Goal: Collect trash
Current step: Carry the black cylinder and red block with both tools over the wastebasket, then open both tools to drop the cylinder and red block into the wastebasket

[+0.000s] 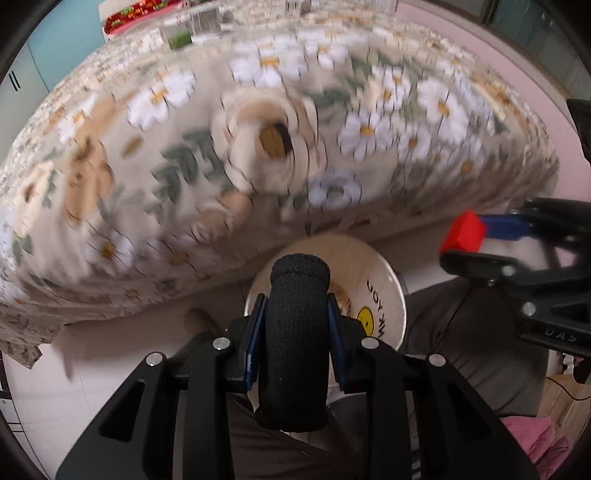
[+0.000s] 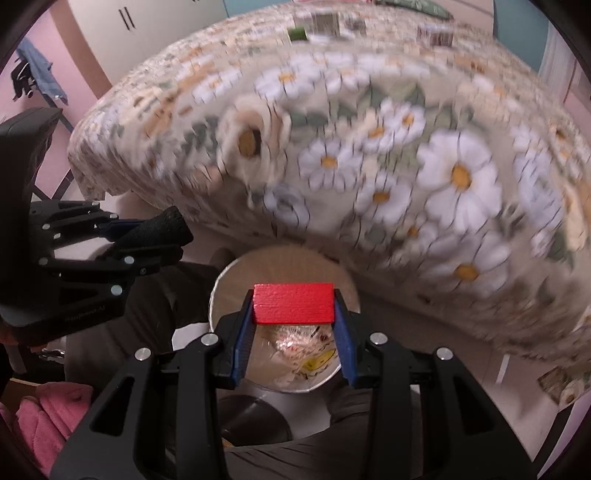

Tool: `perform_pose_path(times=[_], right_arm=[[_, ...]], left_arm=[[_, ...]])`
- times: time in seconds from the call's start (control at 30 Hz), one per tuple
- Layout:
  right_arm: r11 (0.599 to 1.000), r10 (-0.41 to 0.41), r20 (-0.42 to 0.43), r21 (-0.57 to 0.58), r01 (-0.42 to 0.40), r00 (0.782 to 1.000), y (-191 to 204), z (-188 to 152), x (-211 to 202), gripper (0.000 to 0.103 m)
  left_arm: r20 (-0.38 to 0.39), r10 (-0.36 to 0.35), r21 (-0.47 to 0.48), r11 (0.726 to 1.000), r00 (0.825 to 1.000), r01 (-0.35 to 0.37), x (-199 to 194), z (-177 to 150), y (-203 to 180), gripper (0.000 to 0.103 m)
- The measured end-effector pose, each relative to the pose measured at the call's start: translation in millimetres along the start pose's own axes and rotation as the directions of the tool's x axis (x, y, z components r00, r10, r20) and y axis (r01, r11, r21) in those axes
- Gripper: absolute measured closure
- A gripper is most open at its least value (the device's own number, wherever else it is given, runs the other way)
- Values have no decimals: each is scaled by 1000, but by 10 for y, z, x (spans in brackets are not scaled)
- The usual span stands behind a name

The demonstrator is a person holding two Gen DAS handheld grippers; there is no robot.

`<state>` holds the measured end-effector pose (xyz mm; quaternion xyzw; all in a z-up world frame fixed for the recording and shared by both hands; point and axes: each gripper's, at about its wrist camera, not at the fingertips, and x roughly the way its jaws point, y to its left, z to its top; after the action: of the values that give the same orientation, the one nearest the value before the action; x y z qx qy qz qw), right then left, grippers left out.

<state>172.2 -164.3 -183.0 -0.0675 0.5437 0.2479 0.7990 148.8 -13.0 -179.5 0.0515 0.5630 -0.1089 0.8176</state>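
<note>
My left gripper (image 1: pixel 297 321) is shut on a black fabric-covered roll (image 1: pixel 297 347) and holds it above a round white trash bin (image 1: pixel 384 280) with a smiley-face liner, on the floor by the table's edge. My right gripper (image 2: pixel 293 314) is shut on a red block (image 2: pixel 293 302) directly over the same bin (image 2: pixel 229 280), which holds crumpled wrappers (image 2: pixel 295 343). The right gripper with the red block also shows in the left wrist view (image 1: pixel 463 232); the left gripper shows in the right wrist view (image 2: pixel 162 236).
A table under a daisy-print cloth (image 1: pixel 258 110) fills the far view, blurred by motion. A beige paper roll (image 1: pixel 266 144) lies on it, and small boxes (image 1: pixel 203 22) stand at the back. Pink cloth (image 2: pixel 48 417) lies at floor level.
</note>
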Motion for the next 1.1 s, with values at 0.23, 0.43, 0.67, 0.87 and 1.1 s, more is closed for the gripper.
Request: perform_pose_path(times=[0.23, 0.43, 0.67, 0.87, 1.1], right_arm=[[999, 12, -96, 36, -9, 995, -76, -167, 509, 63], [996, 39, -174, 80, -25, 984, -134, -306, 921, 62], [989, 82, -260, 138, -47, 962, -155, -458, 1365, 62], [984, 107, -362, 172, -46, 926, -179, -574, 1802, 62], [981, 118, -456, 191, -32, 882, -201, -671, 2171, 62]], left_arm=[[-103, -1, 2, 1000, 995, 1, 497, -157, -50, 70], [-177, 7, -7, 1000, 984, -8, 880, -233, -46, 70], [-260, 5, -2, 1000, 966, -6, 1274, -290, -63, 70], [-329, -20, -16, 1000, 944, 16, 1635, -349, -93, 70], [-385, -58, -64, 997, 921, 36, 1971, -368, -58, 70]])
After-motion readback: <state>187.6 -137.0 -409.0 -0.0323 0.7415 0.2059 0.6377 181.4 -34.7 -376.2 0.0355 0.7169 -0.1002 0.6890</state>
